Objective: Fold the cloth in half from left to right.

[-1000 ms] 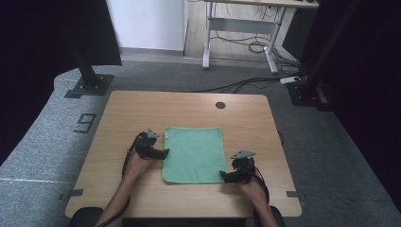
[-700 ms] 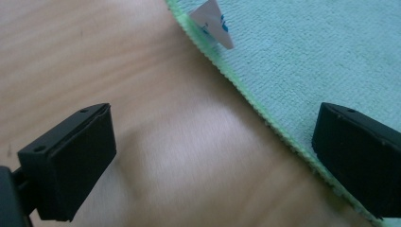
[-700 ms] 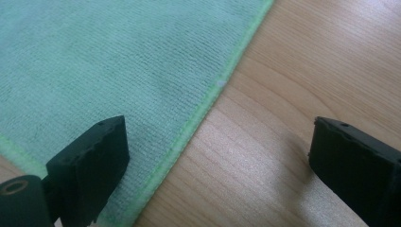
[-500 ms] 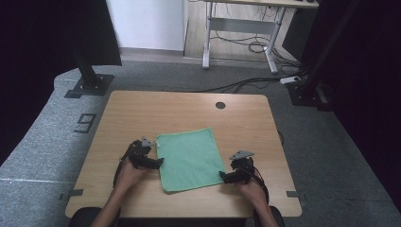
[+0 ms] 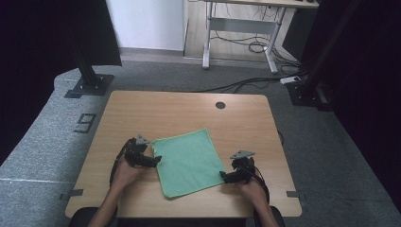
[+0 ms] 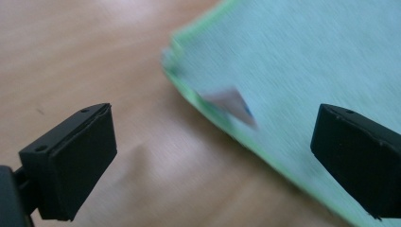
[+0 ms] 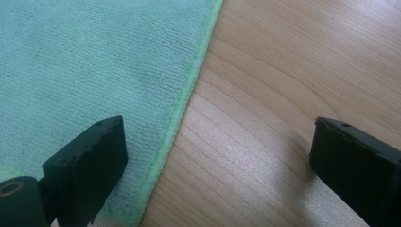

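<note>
- A square green microfibre cloth [image 5: 188, 161] lies flat on the light wooden table [image 5: 179, 113], towards the near edge and turned a little askew, so its corners point off the table's lines.
- The left gripper [image 5: 153, 160], black with a grey three-cornered plate on top, sits at the cloth's left edge near the upper left corner, held by the person's left hand [image 5: 124, 174].
- In the left gripper view its jaws stand wide apart with nothing between them; the cloth's bright green hem [image 6: 246, 142] runs on a slant between them, and a small pale tag [image 6: 231, 105] lies on the fabric near the corner. That picture is blurred.
- The right gripper [image 5: 222, 177] rests at the cloth's lower right corner, held by the right hand [image 5: 251, 191].
- In the right gripper view its jaws are likewise spread: one jaw is over the green weave, the other over bare wood, with the hem running up between them. It grips nothing.
- A round dark cable hole [image 5: 220, 105] sits near the table's far edge.
- Grey carpet [image 5: 52, 142] surrounds the table, with a grey-legged desk [image 5: 241, 28] and loose cables beyond.
</note>
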`<state>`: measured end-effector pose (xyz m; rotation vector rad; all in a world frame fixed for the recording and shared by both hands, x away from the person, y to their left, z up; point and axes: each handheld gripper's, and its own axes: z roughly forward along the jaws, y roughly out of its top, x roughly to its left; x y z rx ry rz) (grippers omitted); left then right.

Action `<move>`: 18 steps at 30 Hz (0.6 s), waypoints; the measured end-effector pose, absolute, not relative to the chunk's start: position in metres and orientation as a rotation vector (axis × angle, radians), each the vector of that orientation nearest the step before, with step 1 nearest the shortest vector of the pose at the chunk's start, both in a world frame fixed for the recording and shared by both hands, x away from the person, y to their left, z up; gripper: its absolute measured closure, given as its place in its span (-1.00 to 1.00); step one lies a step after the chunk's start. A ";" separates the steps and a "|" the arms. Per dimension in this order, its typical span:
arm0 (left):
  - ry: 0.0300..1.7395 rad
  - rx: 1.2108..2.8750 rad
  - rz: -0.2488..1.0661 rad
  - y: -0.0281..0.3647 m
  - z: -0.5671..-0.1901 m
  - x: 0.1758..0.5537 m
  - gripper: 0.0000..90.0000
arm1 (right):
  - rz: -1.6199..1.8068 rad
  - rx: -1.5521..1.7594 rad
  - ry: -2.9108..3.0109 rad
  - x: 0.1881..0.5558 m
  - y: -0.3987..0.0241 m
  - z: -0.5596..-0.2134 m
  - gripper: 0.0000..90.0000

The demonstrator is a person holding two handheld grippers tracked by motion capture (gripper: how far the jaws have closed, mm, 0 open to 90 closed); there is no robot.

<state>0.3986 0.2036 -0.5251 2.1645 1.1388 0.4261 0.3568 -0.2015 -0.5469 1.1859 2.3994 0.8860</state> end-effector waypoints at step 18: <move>1.327 2.085 0.478 0.223 -0.536 0.455 -0.76 | 0.915 1.205 2.403 0.359 -0.204 -0.549 -0.93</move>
